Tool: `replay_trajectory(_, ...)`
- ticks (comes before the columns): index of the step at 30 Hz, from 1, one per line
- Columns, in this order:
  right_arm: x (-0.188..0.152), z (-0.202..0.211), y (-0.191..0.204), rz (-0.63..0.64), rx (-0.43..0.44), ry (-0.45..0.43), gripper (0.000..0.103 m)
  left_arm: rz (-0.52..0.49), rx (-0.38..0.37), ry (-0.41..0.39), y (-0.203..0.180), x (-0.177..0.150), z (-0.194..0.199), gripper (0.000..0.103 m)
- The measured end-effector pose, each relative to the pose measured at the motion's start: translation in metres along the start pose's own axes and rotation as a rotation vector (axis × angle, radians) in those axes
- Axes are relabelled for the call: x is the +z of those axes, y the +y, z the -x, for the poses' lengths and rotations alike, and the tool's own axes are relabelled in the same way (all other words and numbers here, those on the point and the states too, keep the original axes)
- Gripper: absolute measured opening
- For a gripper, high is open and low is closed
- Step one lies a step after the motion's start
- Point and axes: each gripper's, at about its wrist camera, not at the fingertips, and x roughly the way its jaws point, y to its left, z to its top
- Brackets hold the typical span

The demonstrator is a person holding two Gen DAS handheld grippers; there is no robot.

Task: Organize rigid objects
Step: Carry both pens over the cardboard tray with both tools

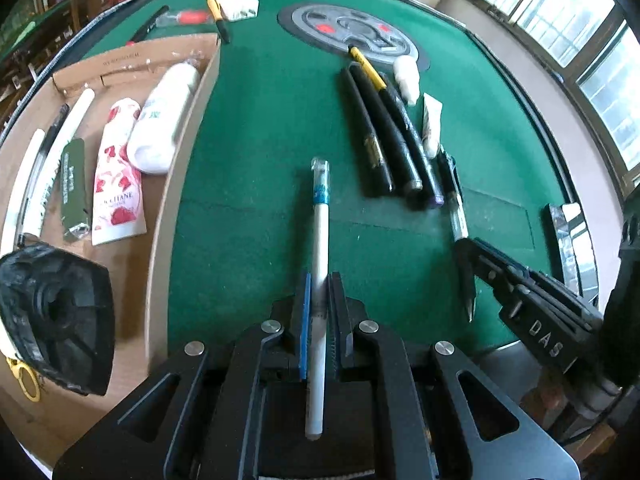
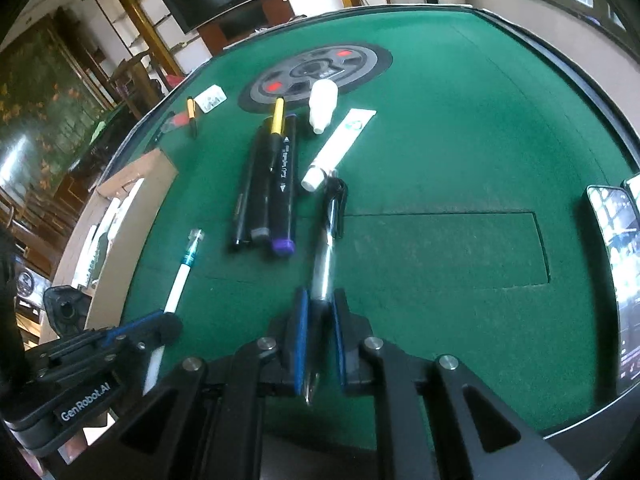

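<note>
We see a green felt tabletop [image 2: 460, 152] w/ round centre hub [image 2: 316, 74]; room has windows, TV. Left tongs [image 1: 318, 312] clamp 1 white pen [image 1: 320, 236]; right tongs [image 2: 320, 320] clamp 1 silver pen [image 2: 326, 256]. 3 black markers [image 2: 268, 184] lie side by side mid-table. Box [image 1: 188, 152] at left holds tubes; its far contents are hard to make out.

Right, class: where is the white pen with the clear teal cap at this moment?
The white pen is clamped in the left gripper above the green table, between the cardboard box and the black markers; the right wrist view shows it lower left.
</note>
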Motion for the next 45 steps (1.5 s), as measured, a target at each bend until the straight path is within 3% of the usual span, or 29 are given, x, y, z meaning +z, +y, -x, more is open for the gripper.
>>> replay_trajectory(7, -0.002, 0.000, 0.005, 0.039, -0.033, 0.000, 0.010, -0.016, 0.010, -0.002, -0.002, 0.001, 0.000, 0.007)
replay_trajectory(17, -0.004, 0.034, -0.015, -0.109, 0.223, -0.130, 0.009, 0.050, -0.149, -0.108, 0.008, -0.003, 0.040, 0.007)
replay_trajectory(24, -0.002, 0.047, 0.021, -0.045, 0.409, -0.139, 0.009, 0.131, -0.197, -0.212, 0.046, -0.010, 0.107, 0.007)
replay_trajectory(29, 0.008, 0.040, 0.067, 0.046, 0.493, -0.120, 0.009, 0.197, -0.176, -0.280, 0.088, -0.013, 0.148, 0.007)
replay_trajectory(33, 0.018, 0.022, 0.101, 0.102, 0.525, -0.078, 0.009, 0.260, -0.145, -0.309, 0.124, -0.009, 0.158, 0.007)
replay_trajectory(37, 0.027, 0.001, 0.128, 0.144, 0.539, -0.033, 0.009, 0.314, -0.102, -0.313, 0.157, -0.001, 0.151, 0.007)
replay_trajectory(45, 0.033, -0.032, 0.154, 0.177, 0.512, 0.031, 0.009, 0.361, -0.036, -0.226, 0.196, 0.011, 0.110, 0.007)
